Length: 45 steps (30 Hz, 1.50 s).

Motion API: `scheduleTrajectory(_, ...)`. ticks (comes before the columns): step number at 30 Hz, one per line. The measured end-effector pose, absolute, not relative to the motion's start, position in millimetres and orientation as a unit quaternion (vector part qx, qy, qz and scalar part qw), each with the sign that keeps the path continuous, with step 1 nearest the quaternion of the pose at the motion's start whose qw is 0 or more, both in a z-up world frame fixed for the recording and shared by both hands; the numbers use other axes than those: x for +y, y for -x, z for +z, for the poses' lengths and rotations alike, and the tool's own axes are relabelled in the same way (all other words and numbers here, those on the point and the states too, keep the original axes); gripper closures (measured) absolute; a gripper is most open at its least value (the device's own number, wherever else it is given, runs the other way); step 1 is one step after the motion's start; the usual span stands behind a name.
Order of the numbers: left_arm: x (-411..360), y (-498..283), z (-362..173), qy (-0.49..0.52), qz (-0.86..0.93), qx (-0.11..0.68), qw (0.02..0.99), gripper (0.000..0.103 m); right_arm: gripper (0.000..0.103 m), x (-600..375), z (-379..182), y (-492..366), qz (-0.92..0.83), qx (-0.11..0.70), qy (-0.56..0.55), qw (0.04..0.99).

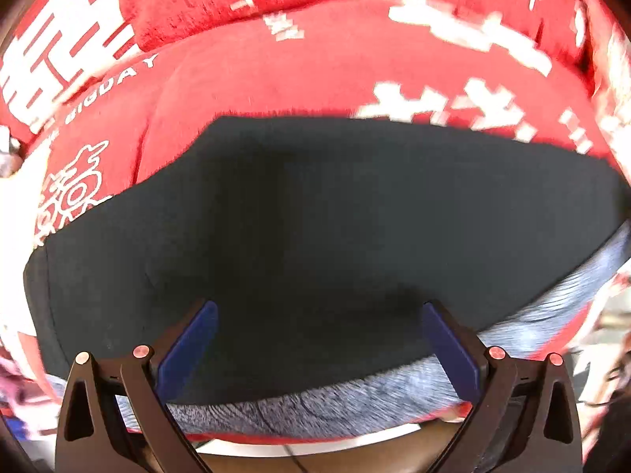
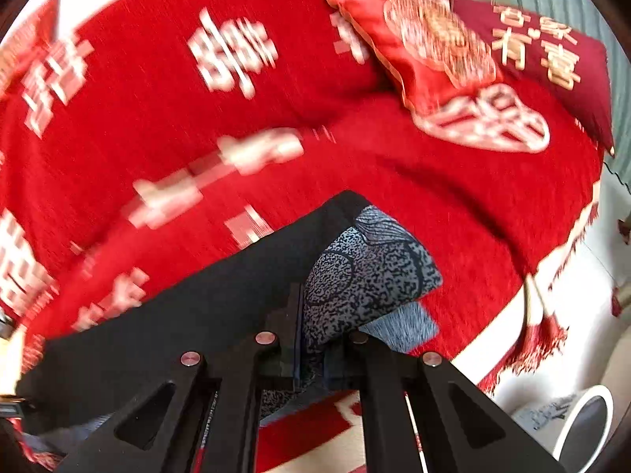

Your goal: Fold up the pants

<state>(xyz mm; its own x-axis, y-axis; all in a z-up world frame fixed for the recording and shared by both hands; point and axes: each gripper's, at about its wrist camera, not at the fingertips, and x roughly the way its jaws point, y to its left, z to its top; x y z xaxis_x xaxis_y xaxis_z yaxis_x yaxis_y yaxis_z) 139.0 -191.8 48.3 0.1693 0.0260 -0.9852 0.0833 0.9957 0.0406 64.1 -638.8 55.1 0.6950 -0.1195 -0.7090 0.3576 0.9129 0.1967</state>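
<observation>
The pants [image 1: 315,216] are black cloth with a grey-blue speckled strip [image 1: 315,414] along the near edge. They lie spread on a red blanket [image 1: 276,71]. My left gripper [image 1: 319,309] points straight down over the black cloth, open, its blue pads [image 1: 189,351] wide apart with nothing pinched. In the right wrist view the pants [image 2: 177,315] run off to the left. My right gripper [image 2: 301,315] is shut on their end, where the speckled cloth [image 2: 370,272] folds over and bunches between the fingers.
The red blanket [image 2: 453,205] has white characters and tasselled fringes [image 2: 540,335] at its right edge. Two red cushions [image 2: 426,47] lie at the far right. A white round object [image 2: 583,425] stands on the pale floor at lower right.
</observation>
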Motion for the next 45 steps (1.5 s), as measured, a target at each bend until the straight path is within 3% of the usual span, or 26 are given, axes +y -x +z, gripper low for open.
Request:
scheduleTrajectory(2, -190.6, -138.3, 38.2, -0.029, -0.012, 0.644, 0.765, 0.000, 0.094, -643.8, 42.0, -66.2, -0.131, 0.385, -0.167, 0.898)
scheduleTrajectory(4, -186.5, -137.8, 38.9, -0.022, -0.019, 0.645, 0.764, 0.000, 0.078, -652.3, 39.1, -62.6, -0.133, 0.390, -0.179, 0.893)
scheduleTrajectory(6, -180.8, -138.4, 41.3, -0.019, -0.013, 0.650, 0.759, 0.000, 0.033, -666.6, 44.5, -49.3, -0.176, 0.389, -0.193, 0.883)
scheduleTrajectory(7, -176.2, -138.0, 45.8, -0.010, -0.001, 0.649, 0.761, 0.000, 0.030, -674.9, 49.7, -39.6, -0.203, 0.380, -0.197, 0.880)
scheduleTrajectory(11, -173.9, -129.4, 63.5, 0.023, -0.014, 0.633, 0.773, 0.000, 0.030, -679.0, 75.1, -13.4, -0.203, 0.358, -0.195, 0.890)
scheduleTrajectory(15, -211.5, -113.0, 60.9, -0.022, -0.054, 0.632, 0.773, 0.000, 0.029, -608.4, 86.8, -26.6, -0.104, 0.389, -0.103, 0.909)
scheduleTrajectory(19, -223.3, -104.8, 50.6, -0.050, -0.056, 0.634, 0.769, 0.000, 0.027, -499.9, 67.5, -42.2, 0.004, 0.431, 0.013, 0.902)
scheduleTrajectory(24, -178.0, -110.7, 45.2, -0.005, -0.009, 0.640, 0.769, 0.000, 0.023, -425.3, 30.1, -51.8, 0.077, 0.464, 0.107, 0.876)
scheduleTrajectory(26, -157.7, -113.2, 42.4, 0.019, 0.001, 0.646, 0.763, 0.000, 0.016, -435.5, 25.1, -56.1, 0.082, 0.465, 0.091, 0.877)
scheduleTrajectory(31, -128.3, -103.9, 47.6, 0.013, 0.023, 0.641, 0.767, 0.000, 0.015, -501.3, 25.7, -65.9, 0.034, 0.491, -0.005, 0.870)
scheduleTrajectory(33, -117.6, -100.7, 46.6, 0.026, 0.021, 0.644, 0.765, 0.000, 0.006, -525.5, 25.9, -69.3, -0.002, 0.505, -0.030, 0.862)
scheduleTrajectory(37, -104.0, -103.4, 50.8, 0.040, 0.024, 0.639, 0.768, 0.000, 0.005, -551.5, 41.3, -74.0, -0.105, 0.514, -0.058, 0.849)
scheduleTrajectory(41, -114.1, -119.9, 57.3, 0.038, 0.011, 0.630, 0.775, 0.000, 0.004, -497.2, 72.3, -86.1, -0.067, 0.479, -0.023, 0.875)
scheduleTrajectory(45, -131.1, -141.6, 51.3, 0.007, 0.005, 0.634, 0.773, 0.000, 0.003, -417.2, 59.5, -113.5, -0.004, 0.504, 0.030, 0.863)
